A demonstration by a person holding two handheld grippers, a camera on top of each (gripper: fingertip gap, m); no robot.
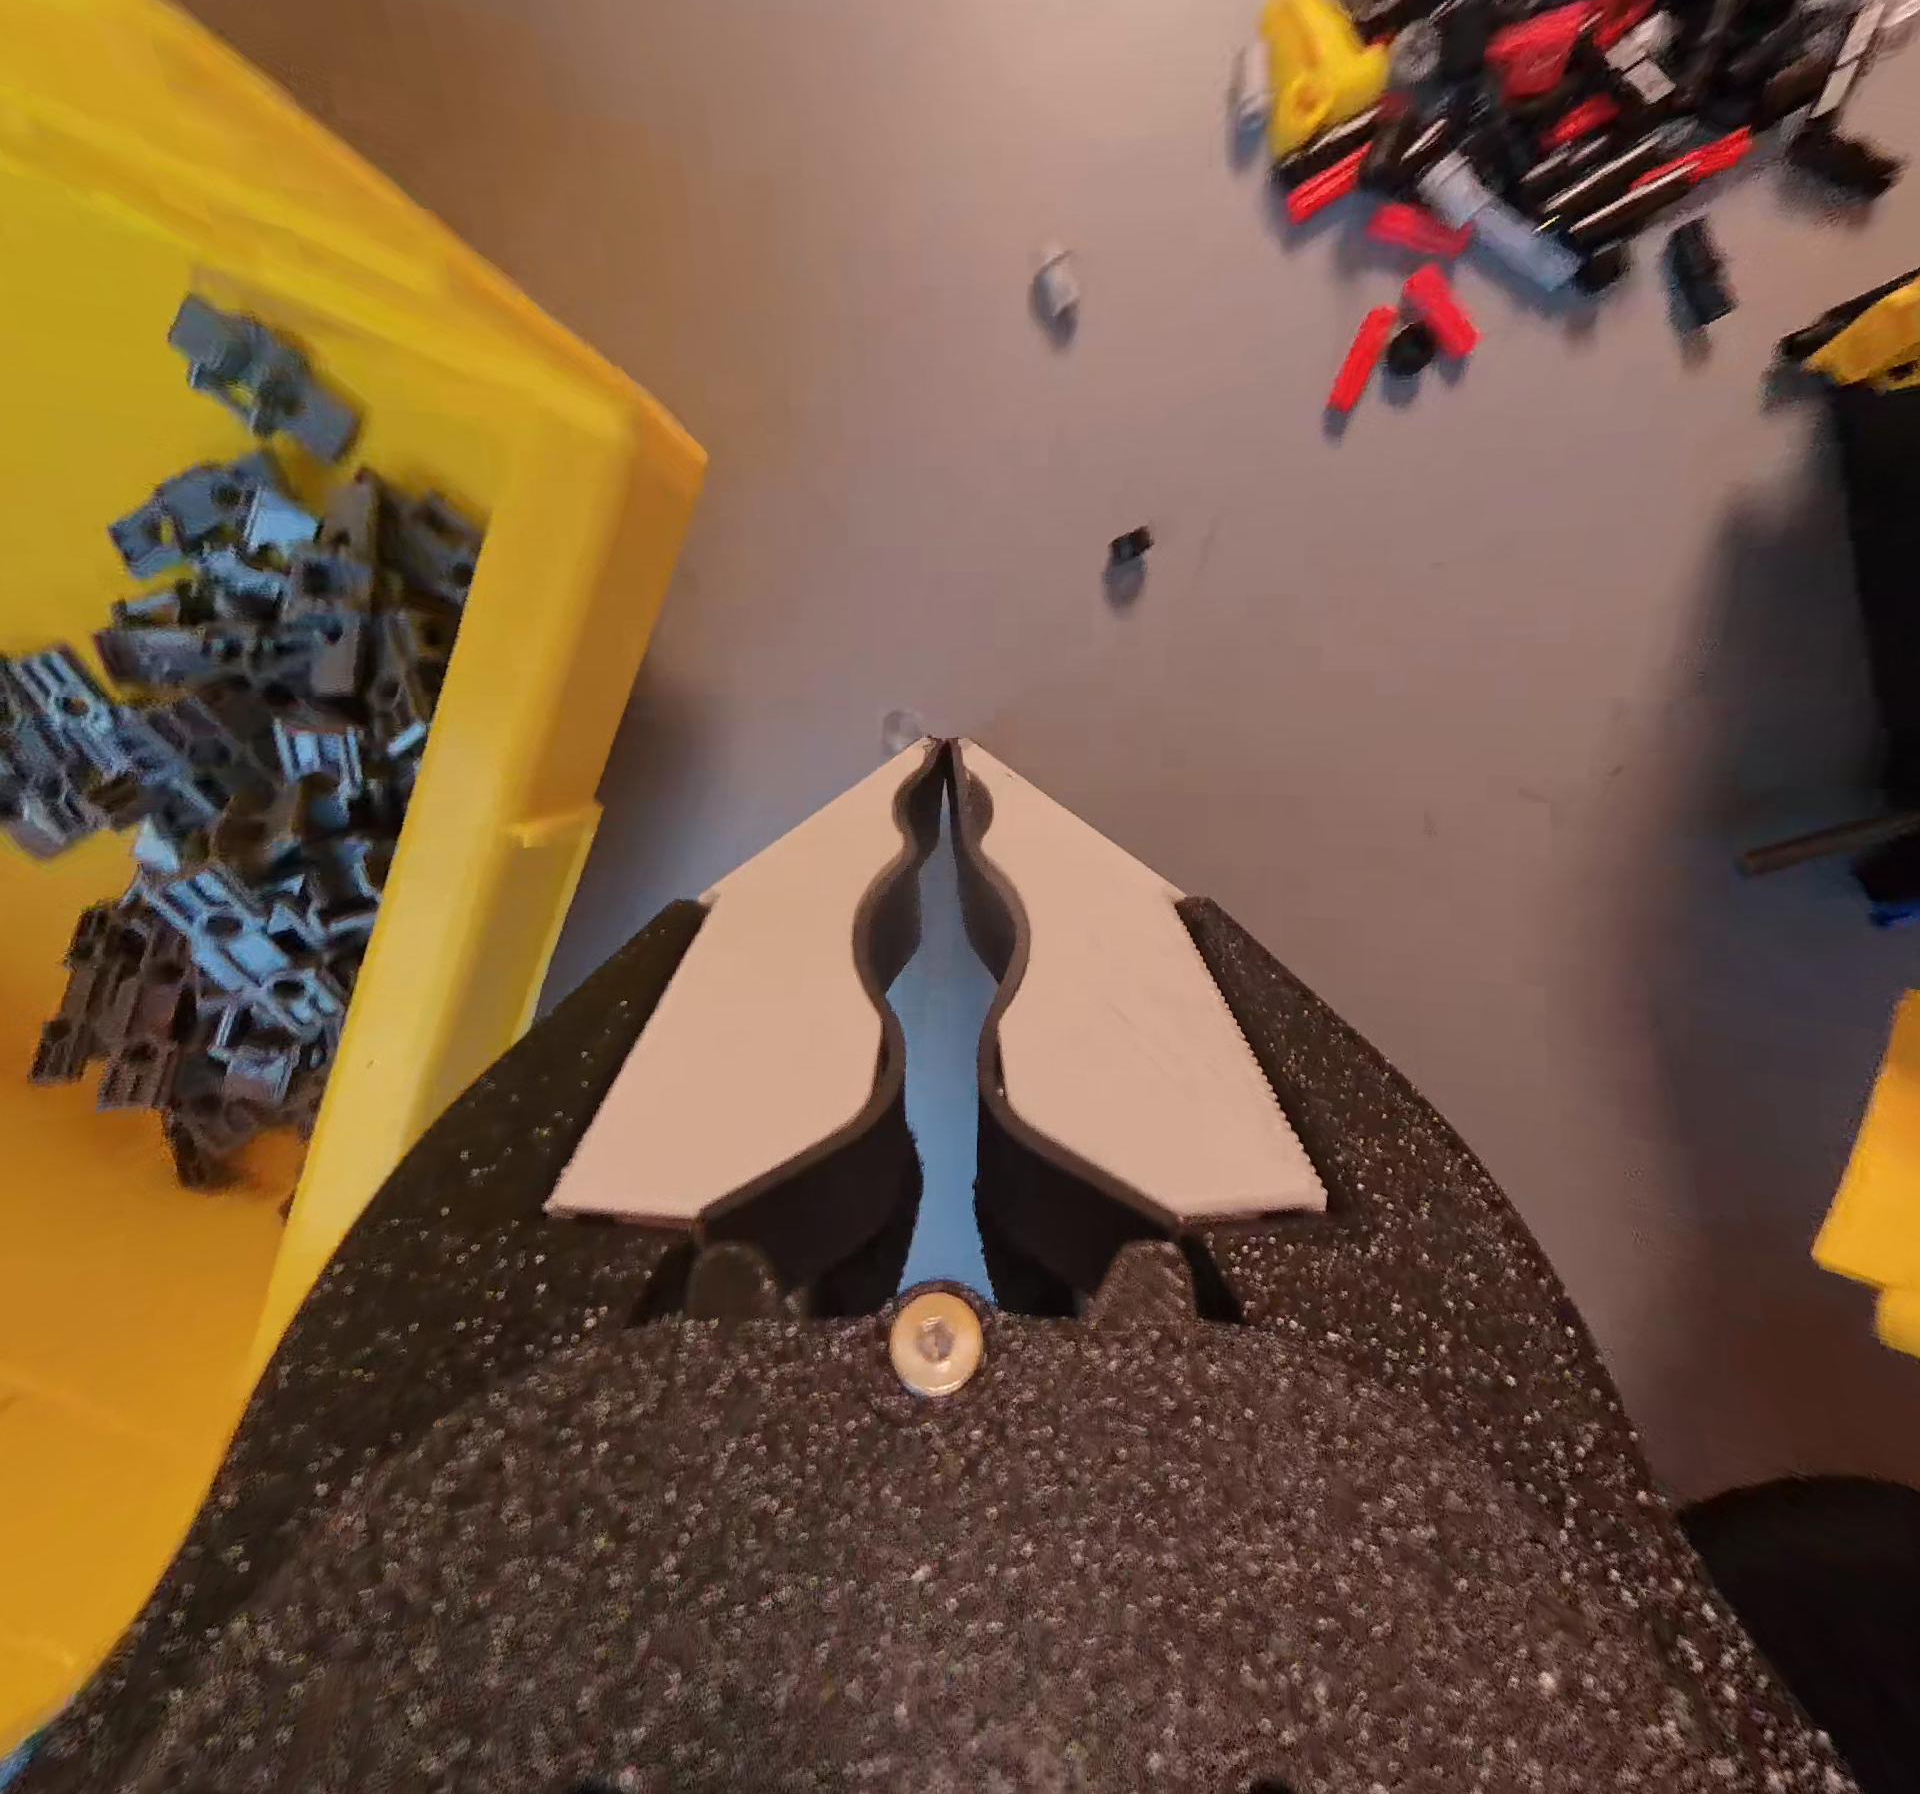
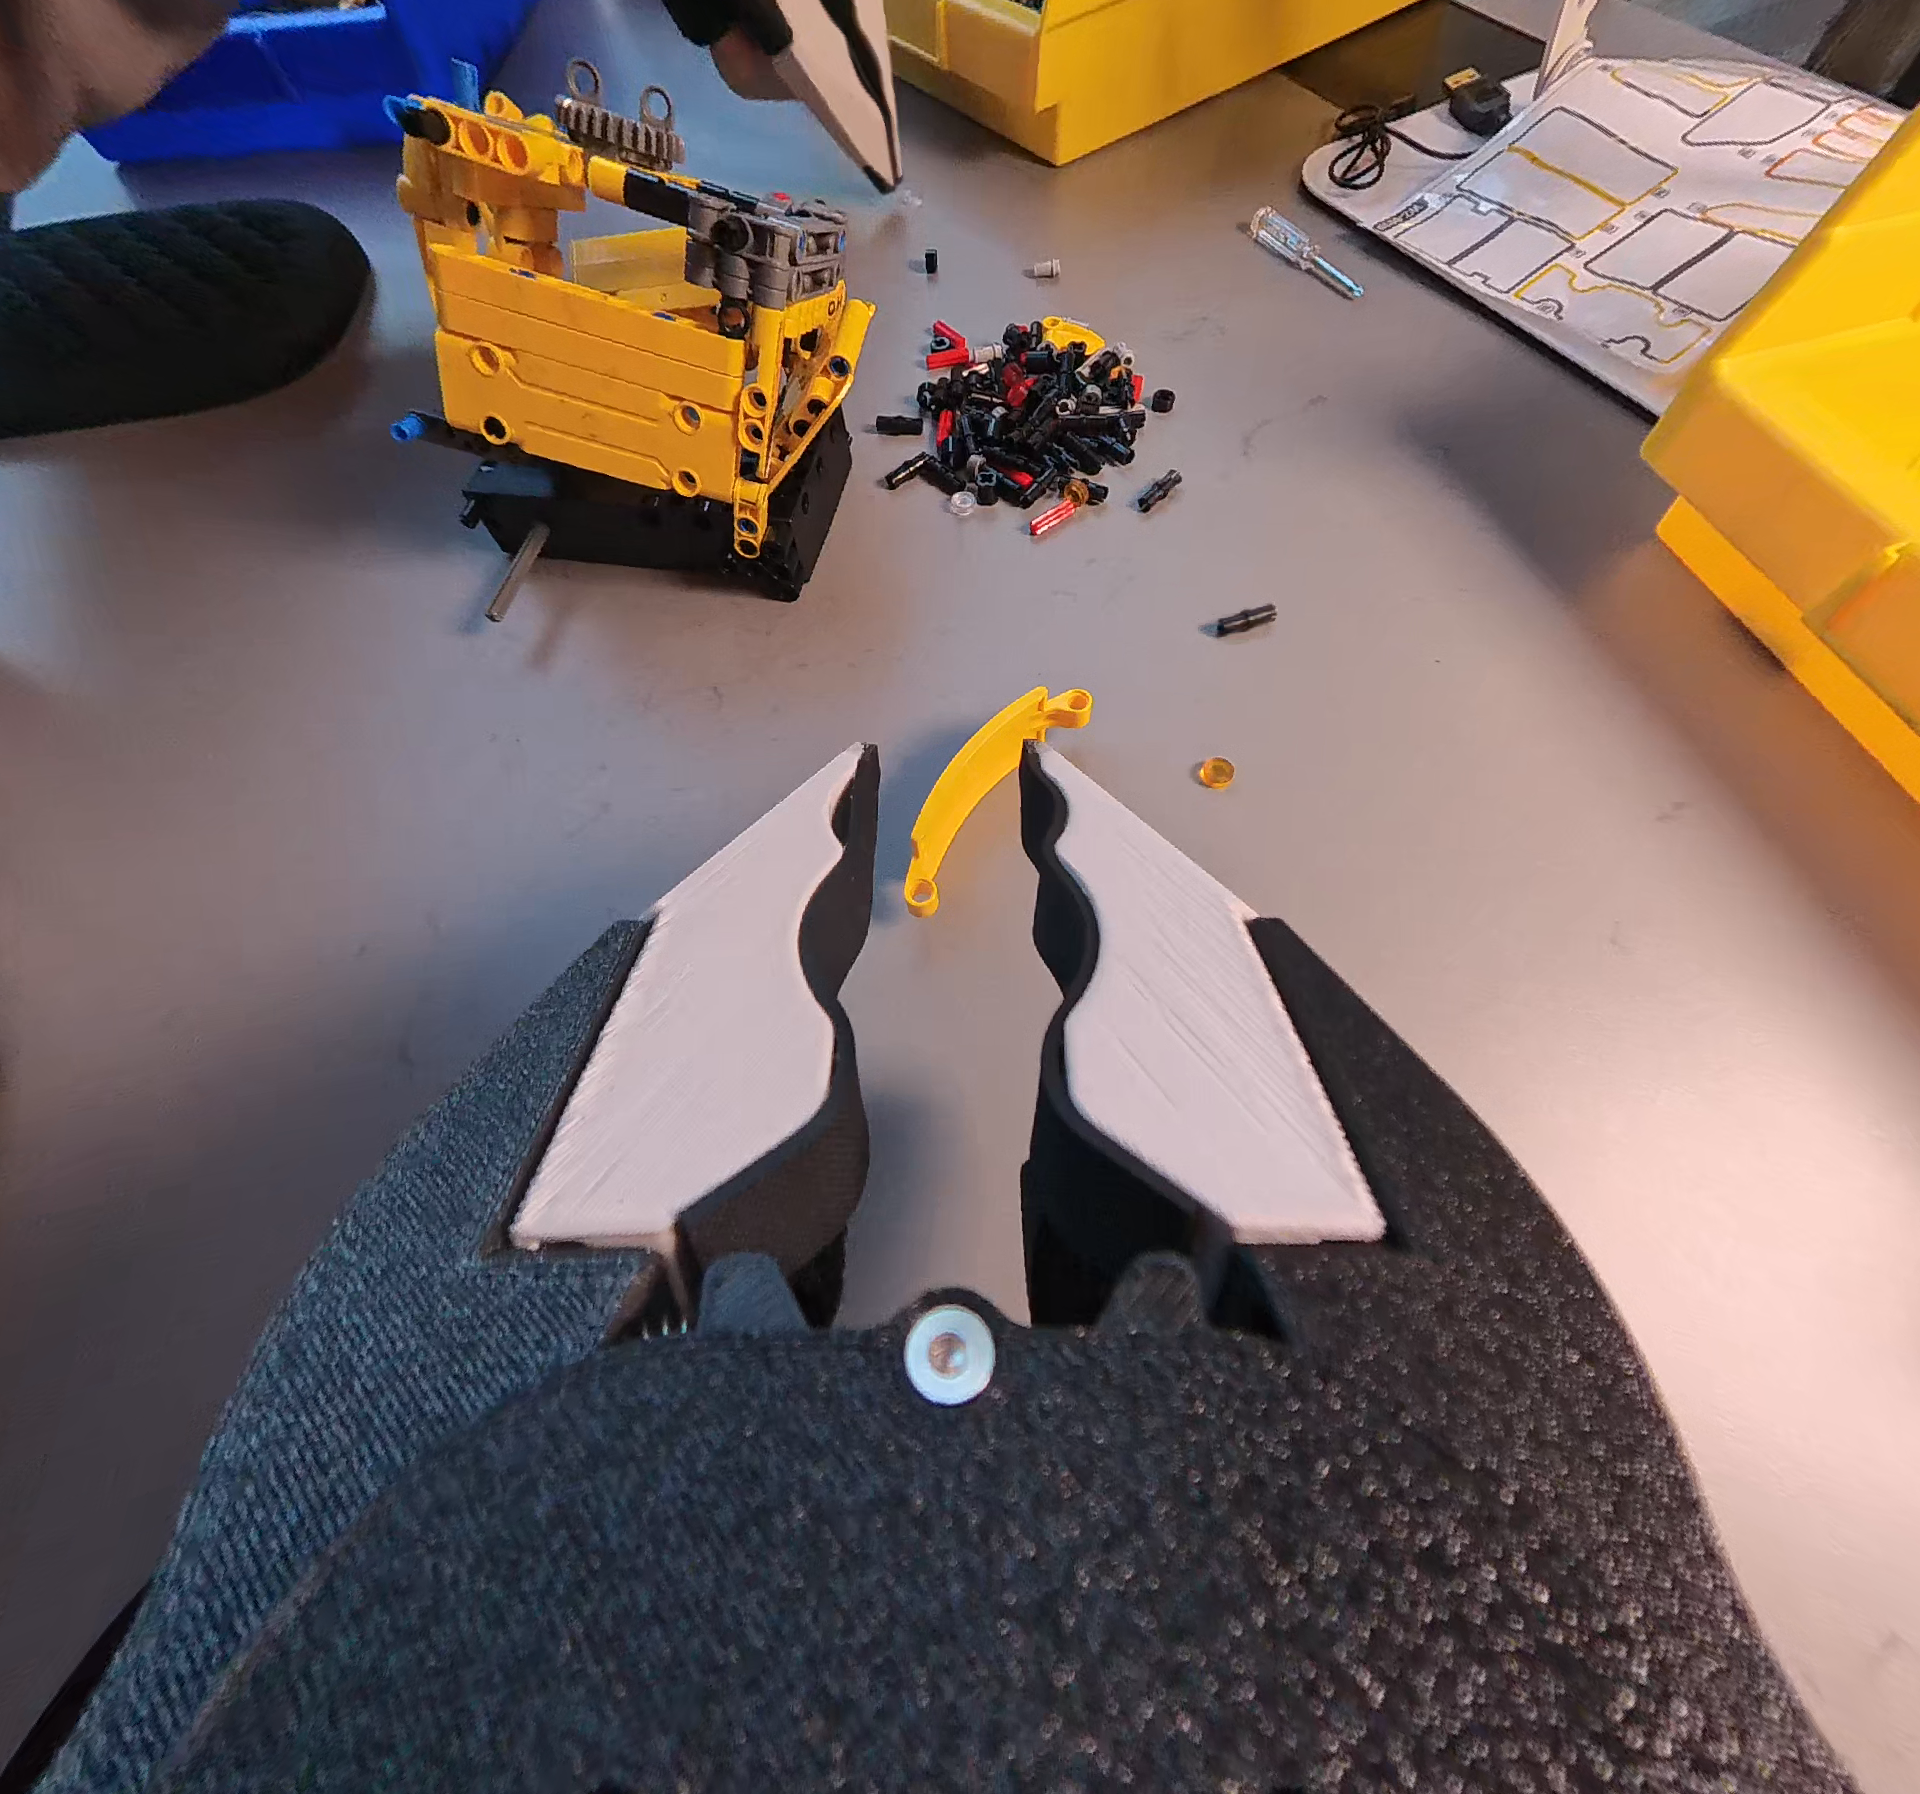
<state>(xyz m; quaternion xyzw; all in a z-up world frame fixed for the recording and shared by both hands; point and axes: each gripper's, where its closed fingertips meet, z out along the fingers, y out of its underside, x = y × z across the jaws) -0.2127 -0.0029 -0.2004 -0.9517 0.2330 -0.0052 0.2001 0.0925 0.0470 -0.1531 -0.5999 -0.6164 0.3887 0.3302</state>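
Note:
My left gripper (image 1: 945,745) is shut, its tips meeting just above the grey table, with nothing seen between them. A tiny clear piece (image 1: 900,726) lies on the table right beside the tips. This gripper also shows in the right wrist view (image 2: 883,175), pointing down behind a yellow brick model (image 2: 623,373). My right gripper (image 2: 951,752) is open, low over the table. A yellow curved brick piece (image 2: 971,794) lies between its fingers, and the right fingertip (image 2: 1031,757) touches or nearly touches it.
A yellow bin (image 1: 582,518) of grey pieces (image 1: 239,757) stands left of my left gripper. A pile of black and red pieces (image 2: 1039,414) lies beside the model. Loose on the table are a black pin (image 2: 1245,620), an orange stud (image 2: 1216,773), a screwdriver (image 2: 1304,253) and a printed sheet (image 2: 1621,217). More yellow bins (image 2: 1808,456) and a blue bin (image 2: 312,82) stand around. Across from one pair of fingers to the other is roughly 30 centimetres. My right gripper is the nearer one to the orange stud (image 2: 1216,773): about 7 centimetres, against 30 centimetres.

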